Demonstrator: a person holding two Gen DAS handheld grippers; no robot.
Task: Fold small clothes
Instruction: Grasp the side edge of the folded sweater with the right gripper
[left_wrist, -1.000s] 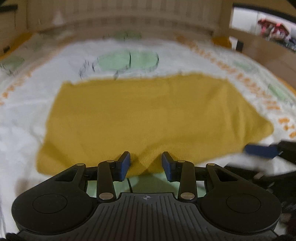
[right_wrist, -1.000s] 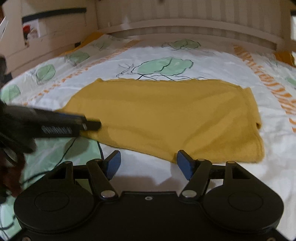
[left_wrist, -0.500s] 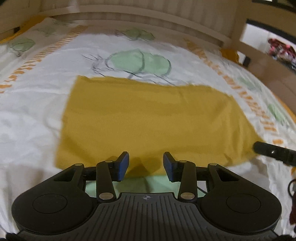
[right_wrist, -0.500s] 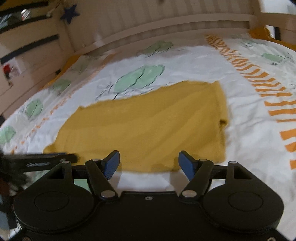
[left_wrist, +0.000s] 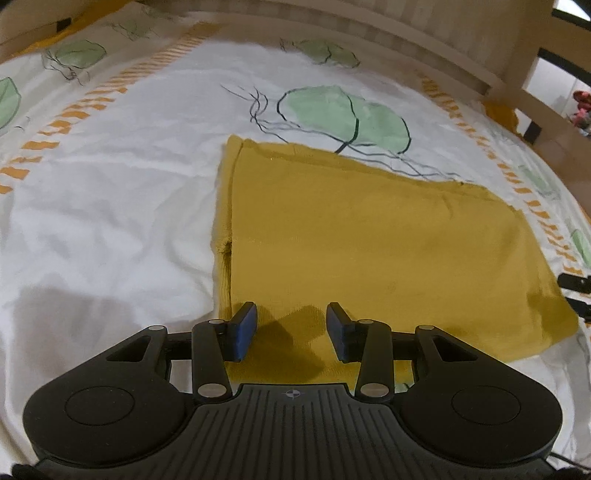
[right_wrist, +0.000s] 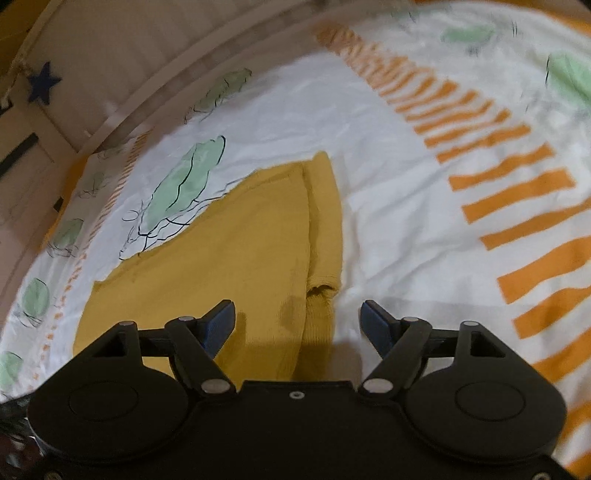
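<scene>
The mustard-yellow garment (left_wrist: 369, 240) lies flat on the bed, spread over a white sheet (left_wrist: 110, 221) printed with green leaves and orange dashes, already doubled so that a second layer shows along each short end. Its long axis runs across both views, from the person's left to their right. The left gripper (left_wrist: 291, 326) hangs over the near left corner, jaws released and empty, both pads above the near hem, just inside the left edge. The right gripper (right_wrist: 297, 325) sits at the opposite near corner, jaws spread wide and holding nothing, straddling the garment's right edge where the ribbed cuff (right_wrist: 317, 321) peeks out. Each hand is thus nearest its own corner; the cloth extends away from the jaws, so the next fold likely starts from this near edge.
</scene>
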